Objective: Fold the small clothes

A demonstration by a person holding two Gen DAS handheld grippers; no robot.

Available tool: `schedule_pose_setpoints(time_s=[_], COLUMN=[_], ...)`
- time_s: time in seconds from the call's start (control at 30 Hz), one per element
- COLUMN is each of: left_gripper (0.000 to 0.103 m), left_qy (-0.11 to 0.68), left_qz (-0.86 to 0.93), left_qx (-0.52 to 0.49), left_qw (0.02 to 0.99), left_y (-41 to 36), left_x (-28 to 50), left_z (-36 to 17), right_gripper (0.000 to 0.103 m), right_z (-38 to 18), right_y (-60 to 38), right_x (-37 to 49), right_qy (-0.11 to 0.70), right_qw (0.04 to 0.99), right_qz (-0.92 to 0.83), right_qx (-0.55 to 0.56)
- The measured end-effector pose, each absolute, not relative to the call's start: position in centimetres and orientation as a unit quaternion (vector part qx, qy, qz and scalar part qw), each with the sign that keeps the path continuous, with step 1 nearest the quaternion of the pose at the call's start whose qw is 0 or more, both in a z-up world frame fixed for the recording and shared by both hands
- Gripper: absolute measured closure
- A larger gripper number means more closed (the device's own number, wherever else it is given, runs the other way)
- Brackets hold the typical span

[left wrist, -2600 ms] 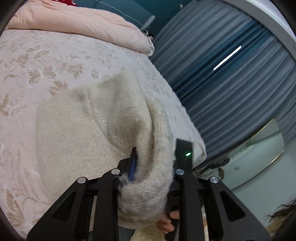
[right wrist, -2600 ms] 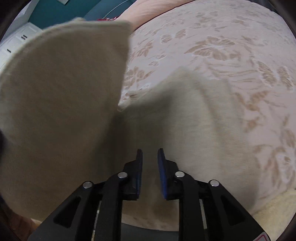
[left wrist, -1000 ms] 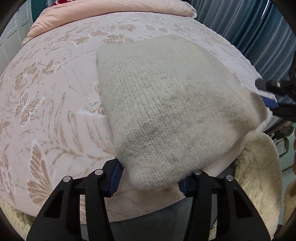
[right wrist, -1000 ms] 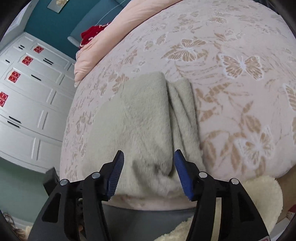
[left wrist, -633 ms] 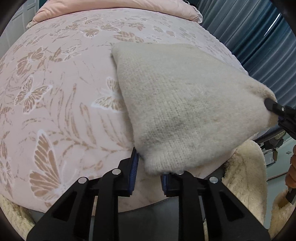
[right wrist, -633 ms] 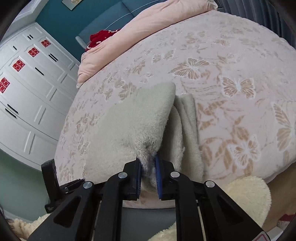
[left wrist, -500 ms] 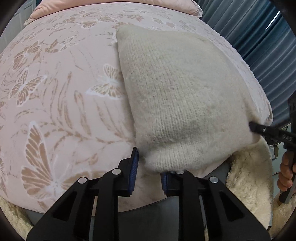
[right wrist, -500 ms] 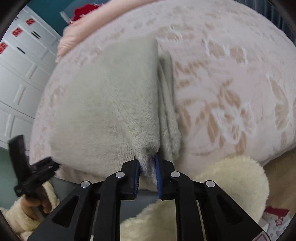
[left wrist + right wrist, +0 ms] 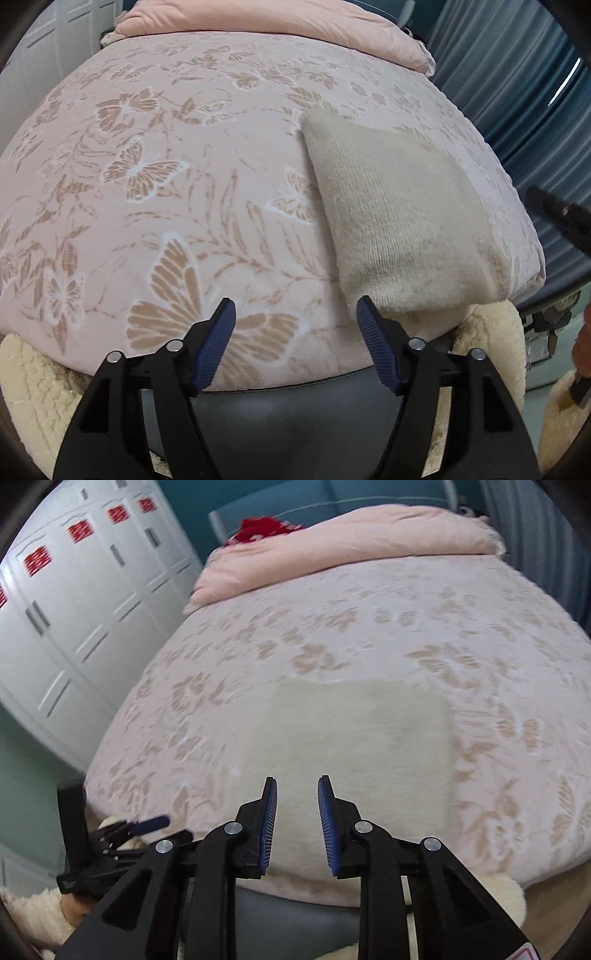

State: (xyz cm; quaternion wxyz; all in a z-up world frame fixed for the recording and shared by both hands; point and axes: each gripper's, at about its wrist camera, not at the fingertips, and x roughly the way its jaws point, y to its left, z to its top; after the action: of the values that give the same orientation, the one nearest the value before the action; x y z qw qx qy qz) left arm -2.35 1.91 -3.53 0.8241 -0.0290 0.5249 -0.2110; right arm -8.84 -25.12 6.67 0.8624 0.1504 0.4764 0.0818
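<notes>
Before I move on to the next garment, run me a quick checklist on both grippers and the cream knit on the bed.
1. Left gripper released: ok, jaws wide apart with nothing between them.
2. Right gripper released: ok, jaws apart and empty.
3. Cream knit lying free on the butterfly bedspread: ok, no finger touches it.
4. Fold tidy: ok in the right wrist view, a roughly square, flat shape; that view is motion-blurred, so edges are uncertain.
5. Knit fully on the bed: cannot tell, its near corner reaches the bedspread's edge.
6. Next garment located: not ok, no other loose small garment is visible.
</notes>
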Motion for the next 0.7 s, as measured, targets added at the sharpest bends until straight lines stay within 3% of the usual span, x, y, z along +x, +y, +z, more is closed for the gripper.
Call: schedule_pose_setpoints(time_s=[0.13,0.17,0.37,0.43,0.47,0.53,0.63,0.7], left_gripper=[0.024,0.022,0.018,0.019,0.019,0.018,0.018,0.017], left_qy=[0.507,0.504,0.498,0.506,0.509,0.510,0.496,0.490], left_qz=[-0.204,-0.202,-0.206,-0.215,-0.220,-0.232,-0.251,-0.264], left_qx=[-0.038,-0.035,-0.041,-0.056,-0.055,-0.042,-0.024,-0.016], left_qw=[0.837,0.839,0.841,0.834,0.830,0.827,0.831,0.831], left_y=[2.9,2.9,3.5,3.0,2.4,1.2,-0.5,-1.9], left_x=[-1.8,-1.8,-1.9,-1.7,-1.7,-1.7,-2.0,-1.9], left_z=[-2.0,-1.8,-1.3,-1.8,-2.0,-1.9,-1.1,-1.0], right_gripper=[0.087,0.088,0.086,0.087,0.094,0.097,0.078,0.042], right_z=[-5.4,-6.6,0.5,-1.4,-3.1,-3.2,1.5,3.2], right_y=[-18.6,-18.3,-20.6,-20.9,-21.4,-23.3,-27.3,-30.8], right_x=[-3.4,-3.1,-5.4,-6.0,-6.0,-6.6,-7.9,-7.9], right_qy=[0.598,0.588,0.549,0.575,0.598,0.592,0.511,0.475], right_qw=[0.787,0.791,0.816,0.806,0.792,0.789,0.839,0.857], right_qz=[0.105,0.119,0.119,0.092,0.075,0.072,0.033,-0.011], right_qx=[0.107,0.119,0.134,0.105,0.093,0.148,0.183,0.197])
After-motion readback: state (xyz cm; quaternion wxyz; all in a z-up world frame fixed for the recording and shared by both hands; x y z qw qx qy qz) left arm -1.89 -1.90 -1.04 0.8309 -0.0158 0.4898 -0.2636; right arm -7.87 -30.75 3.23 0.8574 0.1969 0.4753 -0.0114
